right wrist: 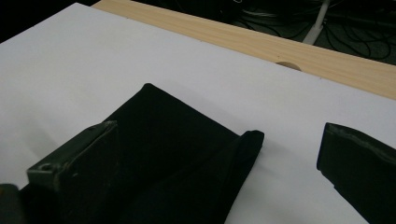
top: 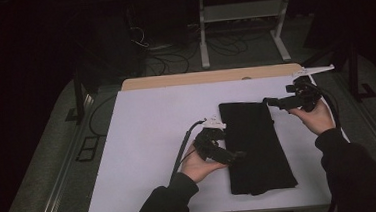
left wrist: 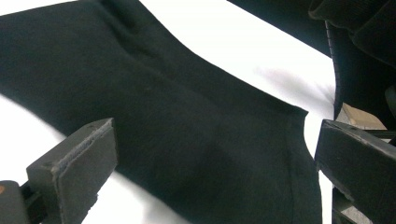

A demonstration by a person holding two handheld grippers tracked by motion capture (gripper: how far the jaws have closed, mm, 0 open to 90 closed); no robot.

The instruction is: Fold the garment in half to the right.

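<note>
A black cloth (top: pixel 256 146) lies folded into a long strip on the white table cover (top: pixel 147 124), running from the middle toward the near edge. My left gripper (top: pixel 239 155) hovers at the cloth's left edge, pointing right across it. In the left gripper view its jaws (left wrist: pixel 212 140) stand wide apart above the cloth (left wrist: pixel 187 116), with nothing gripped. My right gripper (top: pixel 268 101) is at the cloth's far right corner, pointing left. In the right gripper view it (right wrist: pixel 219 135) is open, and the folded corner of the cloth (right wrist: pixel 173 130) lies below and between the jaws, untouched.
A strip of bare wooden tabletop (top: pixel 199 78) shows beyond the white cover, with a round hole (right wrist: pixel 288 65) in it. Behind the table stand a white frame (top: pixel 239 12) and loose cables (top: pixel 172 57) on the floor. The person's dark sleeves (top: pixel 351 170) come in at the bottom.
</note>
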